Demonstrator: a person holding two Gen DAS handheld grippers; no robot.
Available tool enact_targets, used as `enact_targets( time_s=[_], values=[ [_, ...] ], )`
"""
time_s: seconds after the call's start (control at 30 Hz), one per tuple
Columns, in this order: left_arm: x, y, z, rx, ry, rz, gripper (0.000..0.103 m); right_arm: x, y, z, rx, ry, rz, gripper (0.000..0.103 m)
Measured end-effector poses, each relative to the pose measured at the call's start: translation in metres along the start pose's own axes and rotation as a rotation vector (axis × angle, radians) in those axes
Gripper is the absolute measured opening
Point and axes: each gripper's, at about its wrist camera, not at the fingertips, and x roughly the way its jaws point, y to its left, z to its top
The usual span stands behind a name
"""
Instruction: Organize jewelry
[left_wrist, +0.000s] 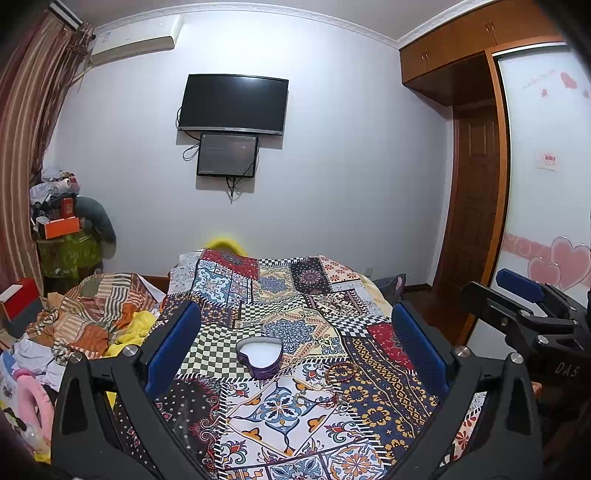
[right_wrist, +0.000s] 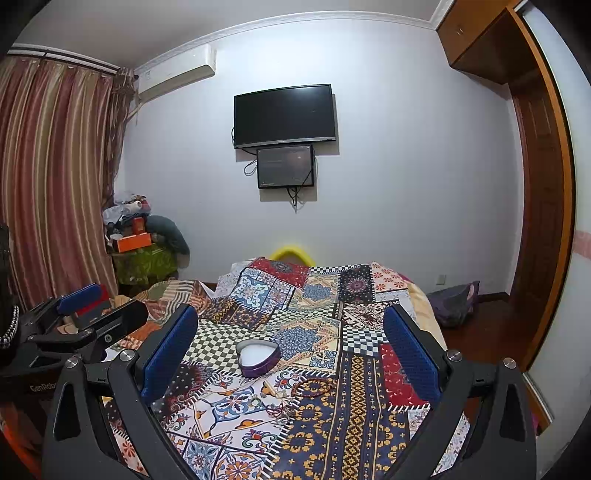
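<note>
While both grippers hover above a bed (left_wrist: 295, 295) covered in a busy patchwork quilt, the left gripper (left_wrist: 295, 347) and right gripper (right_wrist: 291, 350) each have their blue-padded jaws spread wide, holding nothing. On the quilt sits an open purple heart-shaped box (left_wrist: 259, 357) with a white lining. Just beside it, nearer the cameras and to the right, lies a reddish beaded bracelet (left_wrist: 340, 370). A tangle of thin chains and rings (left_wrist: 317, 397) lies a little closer still.
</note>
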Motion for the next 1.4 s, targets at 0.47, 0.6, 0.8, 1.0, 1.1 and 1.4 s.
enact_targets(
  time_s=[0.47,0.6,0.8,1.0,1.1,1.4],
  values=[
    [0.000,0.000,0.000,0.000,0.000,0.001,0.103,0.000,0.000,0.000,0.007,0.005,-0.001,0.100],
    [0.001,-0.001,-0.001,0.001,0.004,-0.001,0.103,0.000,0.000,0.000,0.008,0.008,-0.005,0.100],
    [0.005,-0.003,-0.003,0.003,0.013,-0.004,0.103,0.005,-0.001,-0.001,0.013,0.020,-0.007,0.100],
    [0.016,-0.004,-0.005,0.006,0.032,-0.007,0.103,0.013,-0.006,-0.005,0.019,0.041,-0.012,0.100],
    [0.025,-0.003,-0.009,0.006,0.055,-0.012,0.103,0.022,-0.011,-0.010,0.023,0.064,-0.021,0.100],
    [0.079,0.009,-0.040,-0.022,0.226,-0.005,0.103,0.068,-0.038,-0.052,0.027,0.237,-0.082,0.100]
  ],
)
